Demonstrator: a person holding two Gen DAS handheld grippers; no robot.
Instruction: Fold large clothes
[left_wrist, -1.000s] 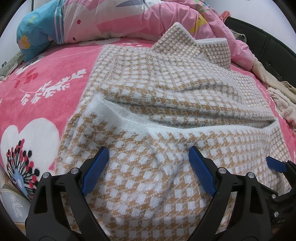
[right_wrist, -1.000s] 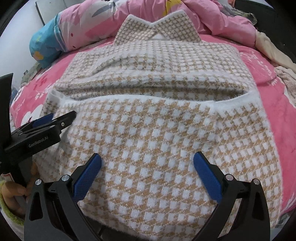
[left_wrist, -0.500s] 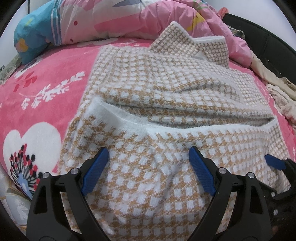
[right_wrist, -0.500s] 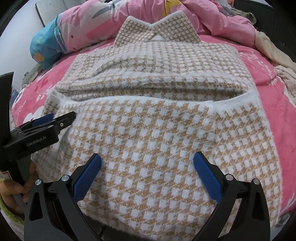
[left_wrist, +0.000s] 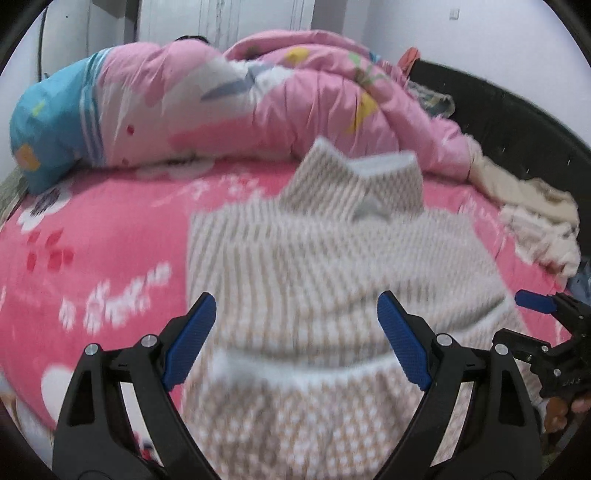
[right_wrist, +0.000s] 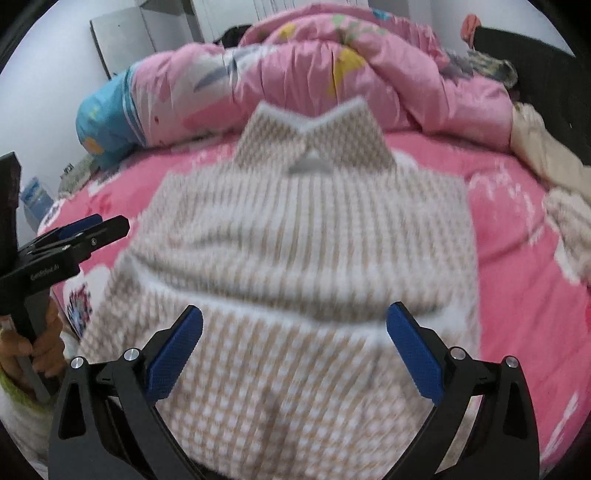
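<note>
A tan-and-white checked knit garment lies folded on the pink bed, collar at the far end; it also shows in the right wrist view. Its near part is folded up over the body, with a white hem edge across. My left gripper is open and empty above the garment's near left part. My right gripper is open and empty above the near middle. Each gripper shows at the edge of the other's view: the right one, the left one. Both views are motion-blurred.
The pink floral bedspread surrounds the garment. A bunched pink quilt and a blue pillow lie at the far end. Cream clothes are piled at the right by the dark headboard.
Both grippers have lifted and drawn back from the garment, so more of the bed and quilt shows. The garment lies as before, and both grippers stay open.
</note>
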